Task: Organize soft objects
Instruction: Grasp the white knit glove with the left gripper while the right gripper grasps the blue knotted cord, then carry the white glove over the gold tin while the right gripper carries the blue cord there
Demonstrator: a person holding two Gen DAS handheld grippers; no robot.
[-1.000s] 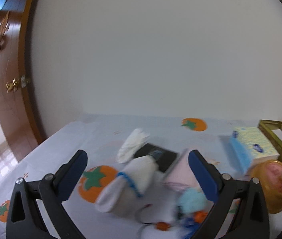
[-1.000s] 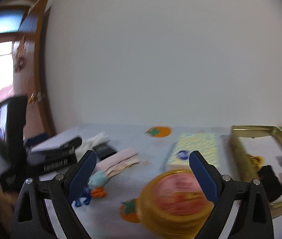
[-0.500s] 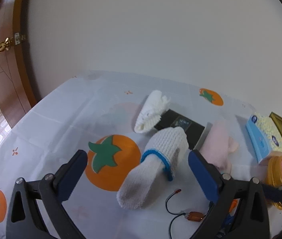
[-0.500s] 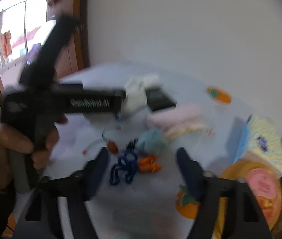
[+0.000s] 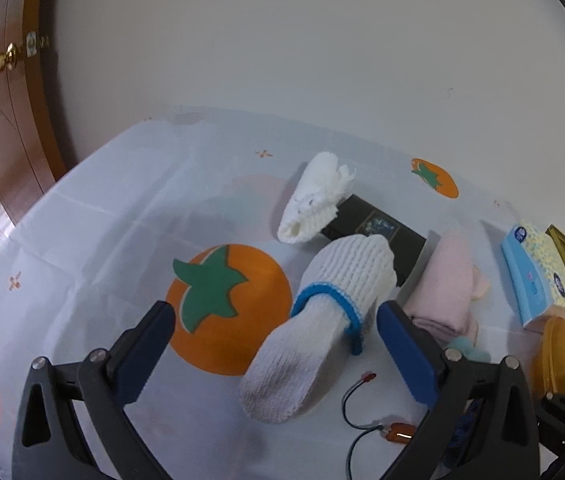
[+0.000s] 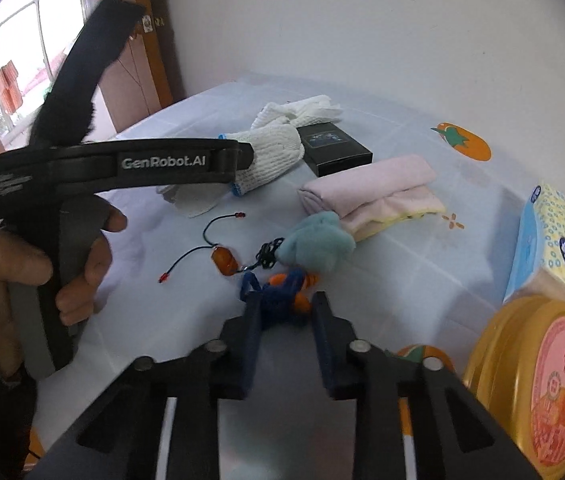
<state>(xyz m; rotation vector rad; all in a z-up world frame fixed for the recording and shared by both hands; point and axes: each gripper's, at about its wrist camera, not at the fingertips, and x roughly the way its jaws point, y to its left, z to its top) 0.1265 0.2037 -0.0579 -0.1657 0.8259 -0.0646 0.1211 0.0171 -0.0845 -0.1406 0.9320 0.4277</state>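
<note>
Both grippers have dipped toward the counter (image 5: 82,240): right gripper (image 6: 284,312) fingers, just closing, pinch the blue knitted toy (image 6: 278,300), awaiting lift; left gripper (image 5: 274,344) fingers apart around the white sock (image 5: 322,312).

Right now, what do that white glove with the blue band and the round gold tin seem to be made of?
The white glove looks like knitted cotton yarn: ribbed stitch rows, matte, limp. The round gold tin seems to be shiny metal or metallic plastic with a printed pink label; which, I cannot tell.

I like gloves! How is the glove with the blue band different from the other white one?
The blue-banded glove is thick, ribbed knit; the plain white glove looks thinner, with frayed ends. The banded one lies nearer, between the left gripper's fingers; the plain one lies behind. Both are white and lean on the black box.
</note>
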